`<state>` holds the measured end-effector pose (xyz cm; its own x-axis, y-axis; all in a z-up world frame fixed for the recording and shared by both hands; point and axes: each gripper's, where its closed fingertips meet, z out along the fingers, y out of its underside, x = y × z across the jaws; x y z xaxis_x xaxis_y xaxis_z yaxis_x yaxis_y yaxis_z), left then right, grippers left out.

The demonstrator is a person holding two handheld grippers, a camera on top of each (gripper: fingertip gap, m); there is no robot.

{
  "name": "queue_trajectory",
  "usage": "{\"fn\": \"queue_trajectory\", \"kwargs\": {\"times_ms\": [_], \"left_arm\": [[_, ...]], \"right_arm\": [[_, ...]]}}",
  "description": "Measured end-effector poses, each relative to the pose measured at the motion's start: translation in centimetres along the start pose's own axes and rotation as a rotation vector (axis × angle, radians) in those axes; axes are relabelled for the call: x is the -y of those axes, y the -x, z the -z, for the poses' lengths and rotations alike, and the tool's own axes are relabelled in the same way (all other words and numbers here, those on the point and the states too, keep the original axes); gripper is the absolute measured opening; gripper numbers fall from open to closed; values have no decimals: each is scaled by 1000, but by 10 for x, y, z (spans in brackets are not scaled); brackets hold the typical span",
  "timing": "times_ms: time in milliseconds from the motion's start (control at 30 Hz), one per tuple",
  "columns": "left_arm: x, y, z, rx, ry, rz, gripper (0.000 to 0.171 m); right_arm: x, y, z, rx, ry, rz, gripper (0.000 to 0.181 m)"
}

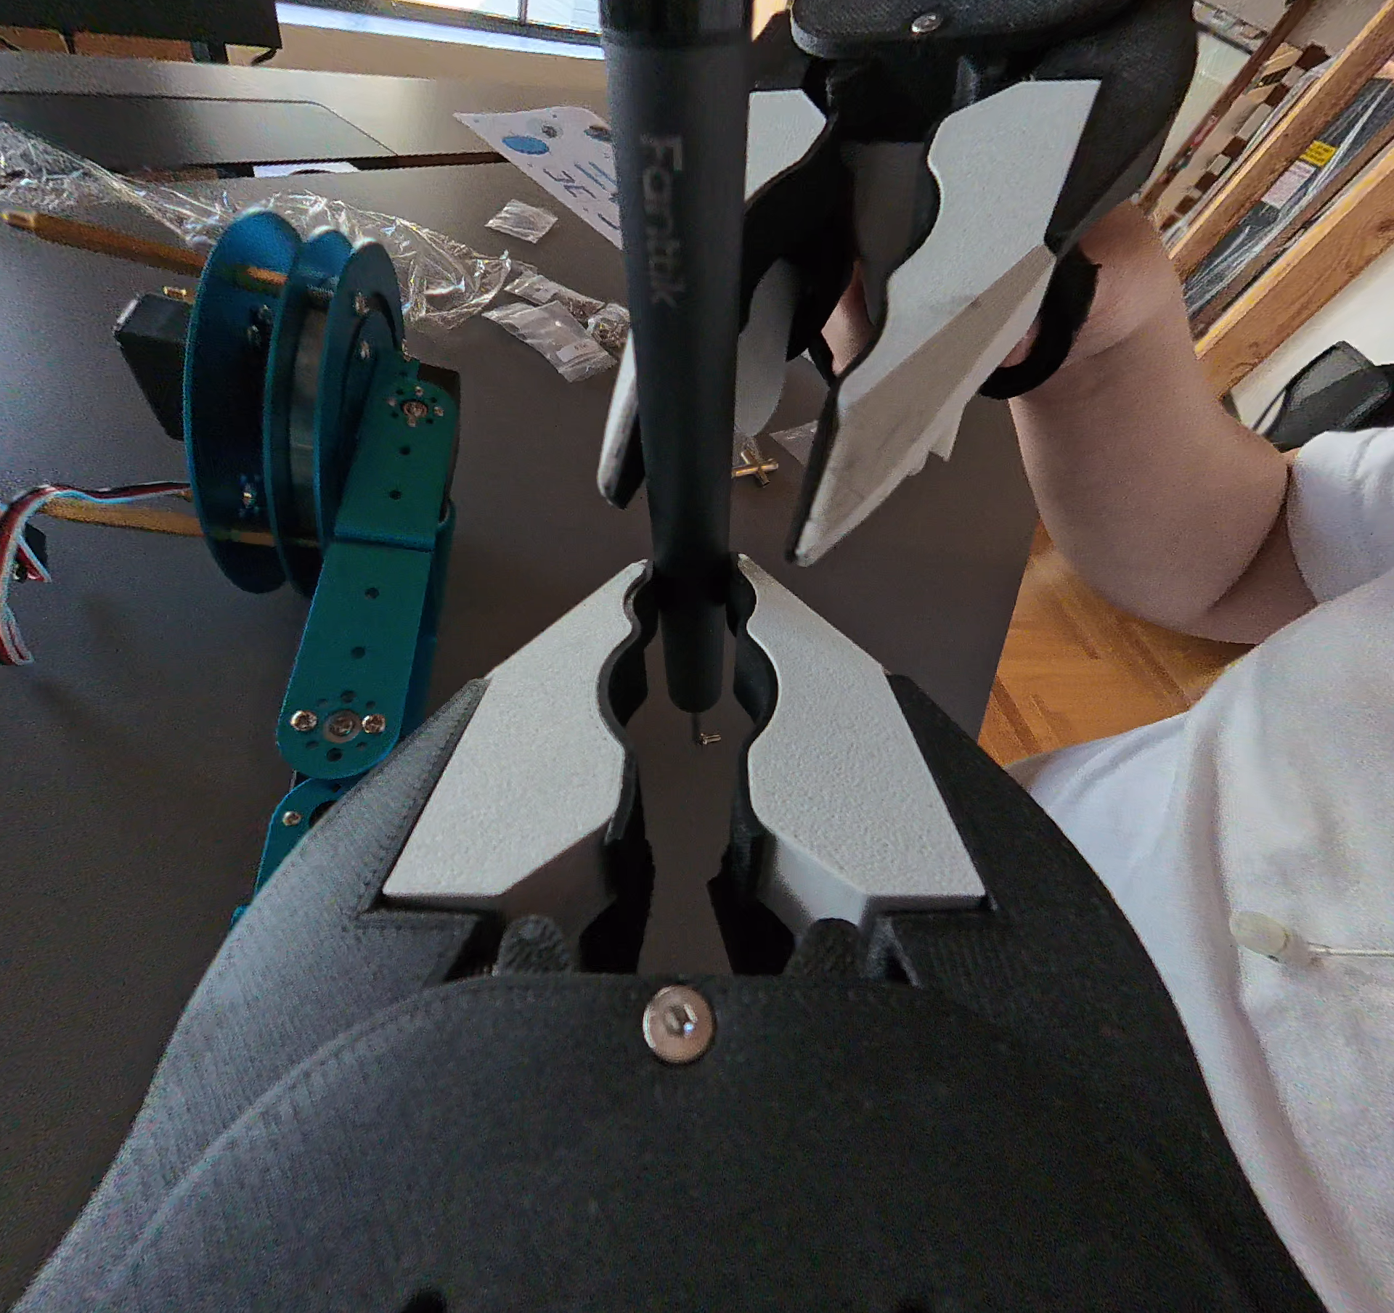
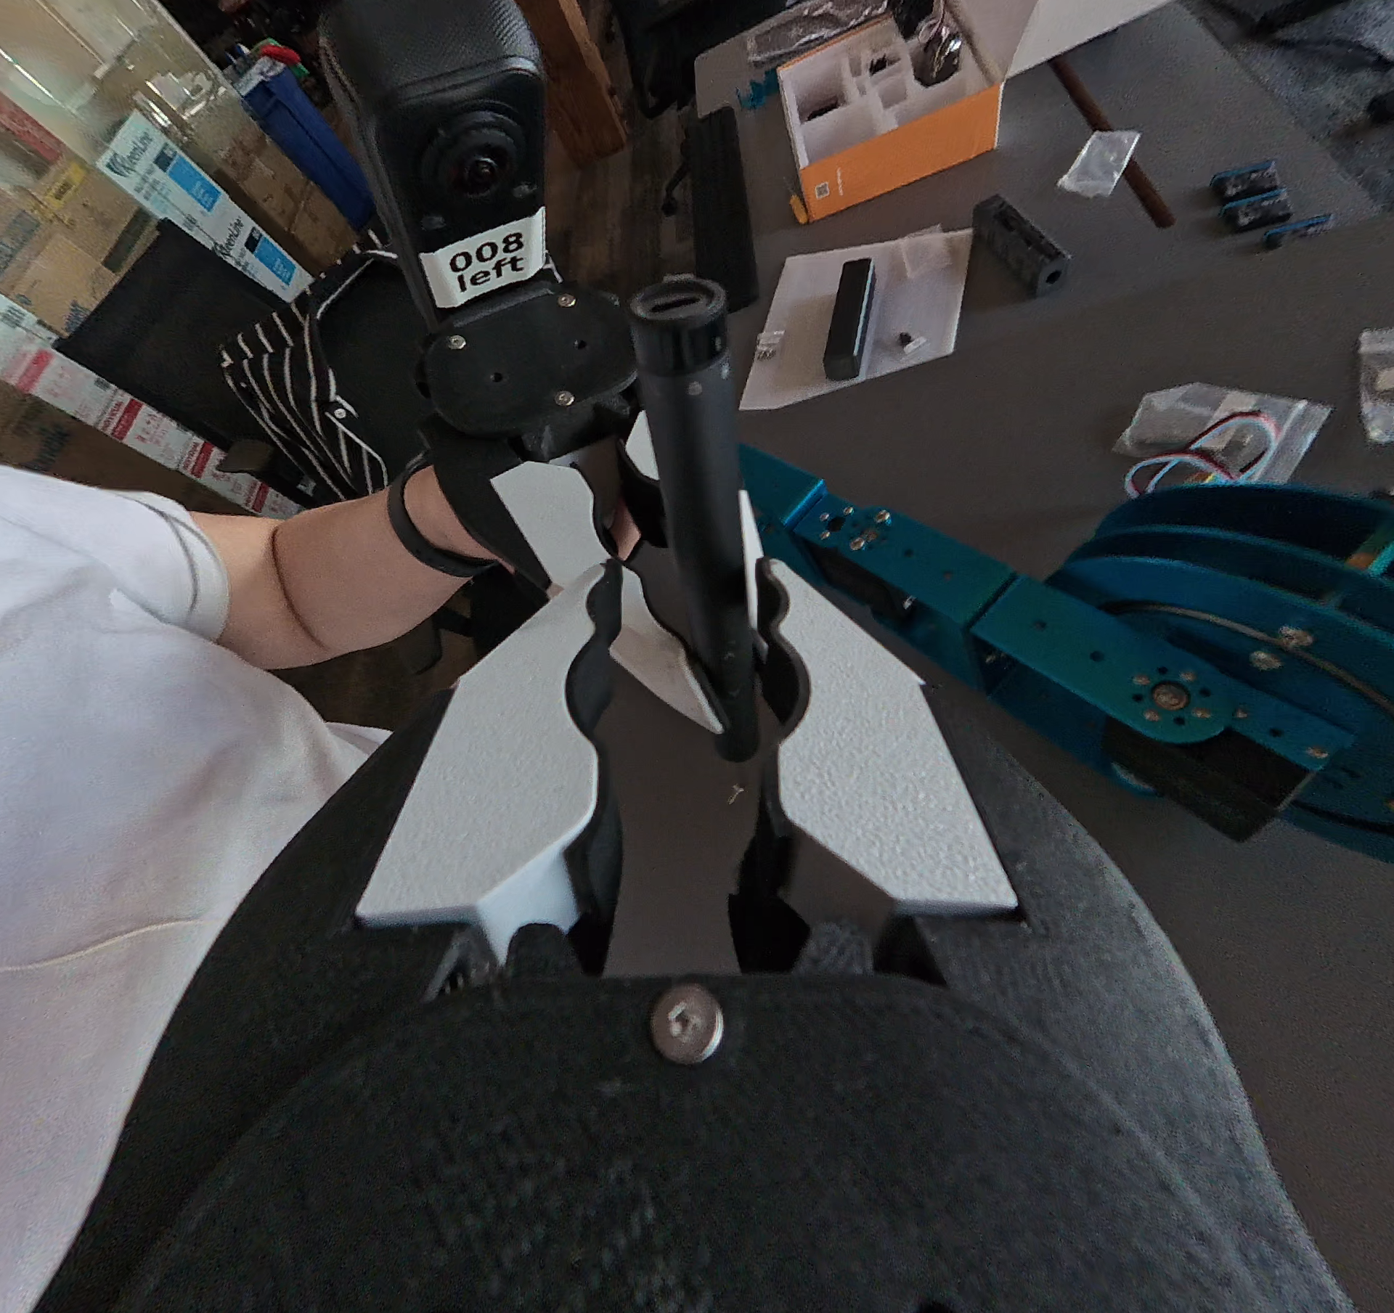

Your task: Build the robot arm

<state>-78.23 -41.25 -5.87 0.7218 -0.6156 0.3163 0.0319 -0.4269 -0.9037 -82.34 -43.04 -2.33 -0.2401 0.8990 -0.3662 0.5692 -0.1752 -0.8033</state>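
A black screwdriver (image 1: 679, 259) stands nearly upright over a dark grey table (image 1: 528, 523). My left gripper (image 1: 692, 575) is shut on its lower end. Its tip hangs just above a tiny screw (image 1: 707, 738) lying on the table, which the right wrist view (image 2: 735, 793) also shows. My right gripper (image 2: 688, 568) is open around the screwdriver (image 2: 701, 508), whose shaft rests against the right finger. From the left wrist view the right gripper (image 1: 709, 523) sits higher on the shaft, jaws apart. A blue metal robot arm (image 1: 362, 598) lies on the table beside it, also seen in the right wrist view (image 2: 1131, 636).
Small plastic bags (image 1: 543, 327) and a printed sheet (image 1: 558, 153) lie behind the arm. An open orange and white box (image 2: 890, 130), a black cylinder (image 2: 1018, 251), a sheet with a black bar (image 2: 852, 319) and a bag of wires (image 2: 1222, 432) lie farther off. The table edge (image 1: 1011, 598) borders a wooden floor. About 5 cm separates my left fingertips from my right.
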Motion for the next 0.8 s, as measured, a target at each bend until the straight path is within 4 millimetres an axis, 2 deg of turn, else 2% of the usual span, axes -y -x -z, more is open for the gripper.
{"fn": "queue_trajectory", "kwargs": {"times_ms": [100, 167, 333, 400, 433, 467, 533, 600, 700, 800], "left_arm": [[11, -1, 6, 19, 0, -14, 16], [17, -3, 9, 33, 1, -38, 16], [35, -3, 19, 81, -28, -75, 17], [41, 2, 27, 90, -64, -15, 44], [40, 6, 34, 104, -79, 31, 51], [36, 10, 42, 117, -99, 82, 51], [25, 16, 57, 135, -162, 217, 46], [17, 11, 66, 77, -260, 353, 38], [8, 5, 64, -1, -356, 470, 31], [7, 4, 57, 13, -398, 451, 31]], "right_arm": [[15, -2, 3, -32, -38, 47, 32], [21, 4, 5, -8, -37, 73, 19], [40, 10, 7, -27, -42, 165, 17], [50, 12, 8, -32, -54, 193, 17], [57, 13, 10, -41, -69, 214, 17], [64, 14, 12, -54, -86, 241, 17], [78, 18, 18, -77, -128, 295, 17], [90, 26, 23, -81, -178, 335, 16], [102, 37, 29, -55, -245, 358, 17], [108, 45, 32, -35, -272, 362, 17]]}}
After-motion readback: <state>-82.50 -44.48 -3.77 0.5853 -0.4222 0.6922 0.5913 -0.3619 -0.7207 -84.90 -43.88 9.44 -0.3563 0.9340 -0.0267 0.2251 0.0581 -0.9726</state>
